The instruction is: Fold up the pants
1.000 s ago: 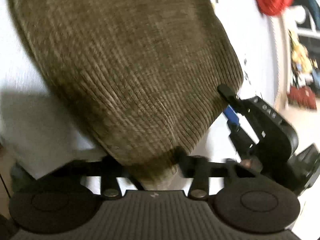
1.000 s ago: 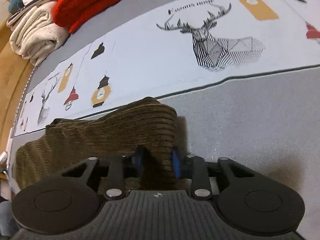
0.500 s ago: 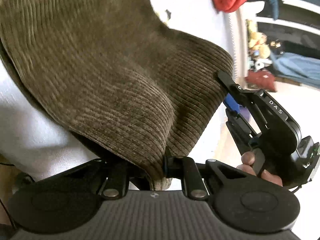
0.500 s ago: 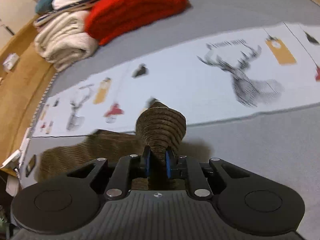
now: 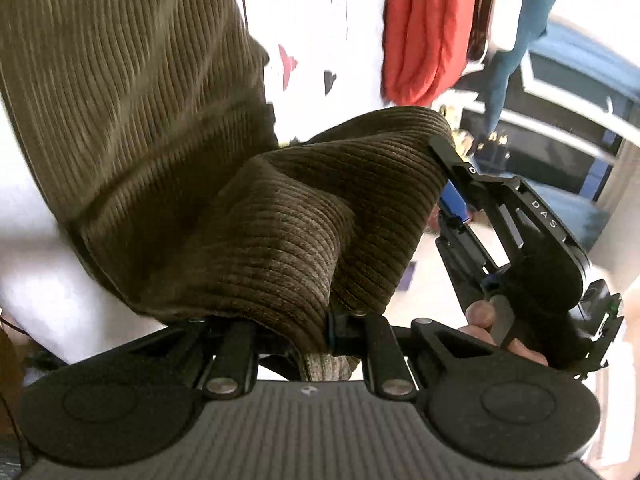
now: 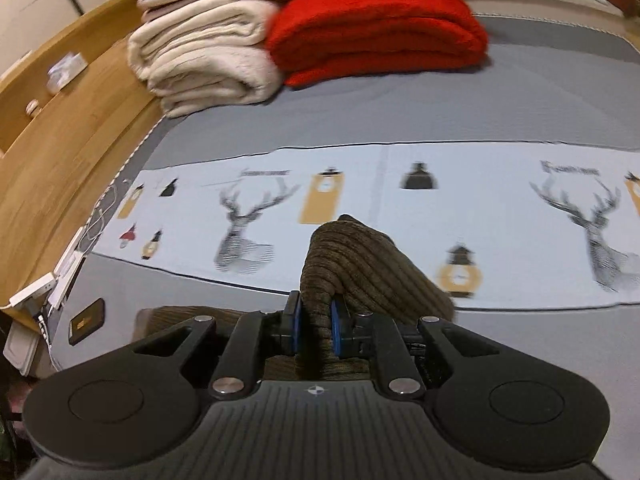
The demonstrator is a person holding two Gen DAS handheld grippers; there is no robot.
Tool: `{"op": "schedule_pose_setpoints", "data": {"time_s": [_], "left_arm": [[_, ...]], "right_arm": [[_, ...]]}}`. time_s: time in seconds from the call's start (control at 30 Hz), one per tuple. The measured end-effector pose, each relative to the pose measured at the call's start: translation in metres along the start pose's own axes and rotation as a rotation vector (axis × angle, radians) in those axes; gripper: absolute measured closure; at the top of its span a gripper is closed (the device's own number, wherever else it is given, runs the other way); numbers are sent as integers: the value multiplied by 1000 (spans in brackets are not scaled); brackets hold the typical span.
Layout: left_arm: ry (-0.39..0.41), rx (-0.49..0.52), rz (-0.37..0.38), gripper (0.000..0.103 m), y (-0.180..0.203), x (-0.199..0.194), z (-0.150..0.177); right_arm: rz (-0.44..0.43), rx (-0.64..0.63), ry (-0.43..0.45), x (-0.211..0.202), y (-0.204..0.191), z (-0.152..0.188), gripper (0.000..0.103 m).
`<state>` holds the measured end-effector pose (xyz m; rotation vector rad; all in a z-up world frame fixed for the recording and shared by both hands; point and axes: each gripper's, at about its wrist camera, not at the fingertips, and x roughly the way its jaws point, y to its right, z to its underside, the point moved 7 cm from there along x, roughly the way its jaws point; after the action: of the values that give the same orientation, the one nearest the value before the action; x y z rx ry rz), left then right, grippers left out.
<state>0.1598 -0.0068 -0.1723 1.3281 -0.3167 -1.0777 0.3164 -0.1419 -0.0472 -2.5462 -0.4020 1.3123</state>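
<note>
The brown corduroy pants (image 5: pixel 168 152) fill most of the left wrist view, and one edge is lifted off the bed. My left gripper (image 5: pixel 320 336) is shut on a bunched fold of that edge. To the right in this view, my right gripper (image 5: pixel 450 184) pinches another corner of the same edge, with a person's fingers (image 5: pixel 480 314) on its handle. In the right wrist view my right gripper (image 6: pixel 316 322) is shut on a cone of the pants (image 6: pixel 352 260), and its blue pads (image 6: pixel 335 326) press the cloth. More of the pants hangs below at the left.
The pants hang over a grey bed sheet (image 6: pixel 360 116) crossed by a white cloth with deer prints (image 6: pixel 500 216). Folded red (image 6: pixel 376 28) and cream (image 6: pixel 204 64) blankets lie at the far end. A wooden frame (image 6: pixel 60 140) runs along the left, with a dark flat object (image 6: pixel 86 320) near it.
Both grippers have risen with the pants edge and moved across the bed toward the folded blankets. The left gripper closed tighter on the cloth, which now bunches and hangs between the two grips.
</note>
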Motion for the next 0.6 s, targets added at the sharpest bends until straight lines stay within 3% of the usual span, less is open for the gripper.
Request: {"op": "schedule_pose_setpoints", "data": {"time_s": [0.3,0.5,0.6], "left_arm": [[76,-59,82,87,-17,-79,-107],[97,-105,48,86,-65,-121,-185],[107,-86,1,76,-83,-132,-208]], "right_arm": [[-36,-100,-70,80,-150,-4,88],[-36,-93,-135,159,-221,16,88],[-28,-31,-175,203,-232,35,86]]}}
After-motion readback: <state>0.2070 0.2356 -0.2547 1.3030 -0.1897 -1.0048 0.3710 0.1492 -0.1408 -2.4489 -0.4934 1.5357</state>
